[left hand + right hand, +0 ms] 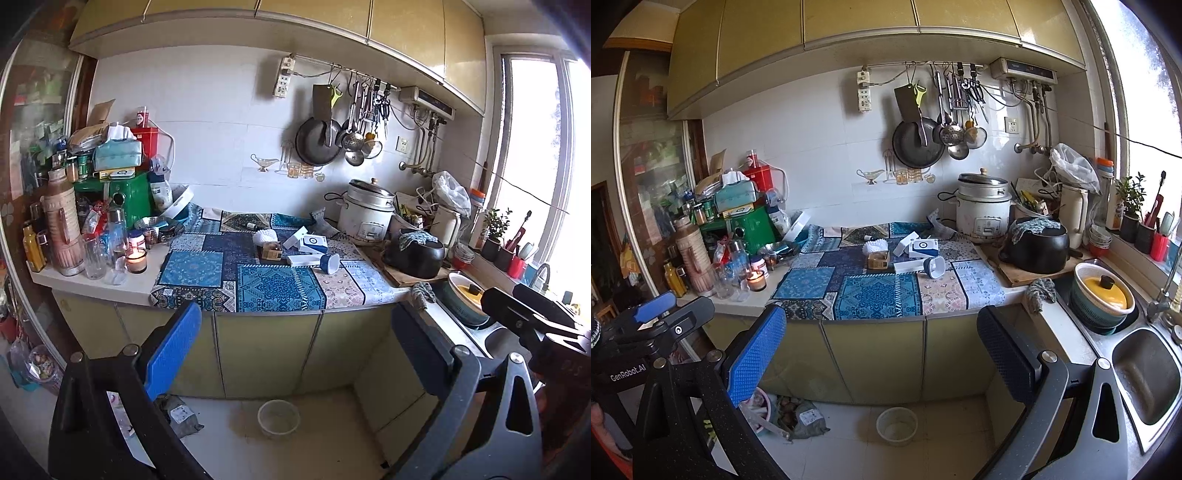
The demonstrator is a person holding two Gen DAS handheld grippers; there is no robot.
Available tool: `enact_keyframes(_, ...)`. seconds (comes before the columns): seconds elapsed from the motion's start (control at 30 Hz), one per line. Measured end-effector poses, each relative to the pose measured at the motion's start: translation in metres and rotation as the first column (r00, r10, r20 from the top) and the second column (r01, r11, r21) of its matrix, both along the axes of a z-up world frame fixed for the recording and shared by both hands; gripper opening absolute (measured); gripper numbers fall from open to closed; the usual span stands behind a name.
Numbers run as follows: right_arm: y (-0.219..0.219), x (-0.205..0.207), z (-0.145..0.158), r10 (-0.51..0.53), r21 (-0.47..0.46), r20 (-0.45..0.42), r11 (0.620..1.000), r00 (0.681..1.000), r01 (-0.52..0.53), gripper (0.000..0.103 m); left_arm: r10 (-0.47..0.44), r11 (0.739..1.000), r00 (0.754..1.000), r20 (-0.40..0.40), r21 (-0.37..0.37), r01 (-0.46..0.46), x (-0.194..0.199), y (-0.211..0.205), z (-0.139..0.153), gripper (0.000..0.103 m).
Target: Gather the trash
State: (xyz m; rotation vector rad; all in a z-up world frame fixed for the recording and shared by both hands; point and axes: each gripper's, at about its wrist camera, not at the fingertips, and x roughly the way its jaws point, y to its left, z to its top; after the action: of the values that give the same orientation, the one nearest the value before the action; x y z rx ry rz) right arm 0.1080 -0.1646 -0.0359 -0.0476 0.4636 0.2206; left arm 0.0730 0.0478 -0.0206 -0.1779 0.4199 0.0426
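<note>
Nothing collected yet: both your left hand-held gripper [291, 354] and right hand-held gripper [882, 354] are spread, empty; boxes [925, 248] and tipped cup [933, 266] remain on surface [875, 295].

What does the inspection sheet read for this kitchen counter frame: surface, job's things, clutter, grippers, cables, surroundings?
Surface: counter under a blue patchwork cloth, bare white at its left end.
Job's things: white and blue cartons, a small brown box, a white paper liner and a tipped blue cup lie mid-cloth; none is held.
Clutter: lit candle, bottles, thermos, rice cooker, black pot on a wooden board.
Grippers: left gripper and right gripper both open, empty, short of the counter.
Cables: black cord behind the rice cooker; power strip hanging on the wall.
Surroundings: double sink at right, window, a plastic tub on the floor.
</note>
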Motion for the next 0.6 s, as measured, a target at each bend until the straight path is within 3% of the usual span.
enact_keyframes(0.2,-0.014,0.057,-0.014,-0.008,-0.001,-0.03,1.0,1.0,0.008,0.103,0.052,0.999,0.997,-0.056,0.003,-0.052,0.063,0.004,-0.016,0.103)
enact_keyframes(0.6,-0.051,0.203,-0.033,0.044,-0.048,-0.124,0.998,0.991,-0.051,0.103,0.172,0.985,0.978,-0.115,0.021,-0.171,0.23,-0.016,-0.029,0.103)
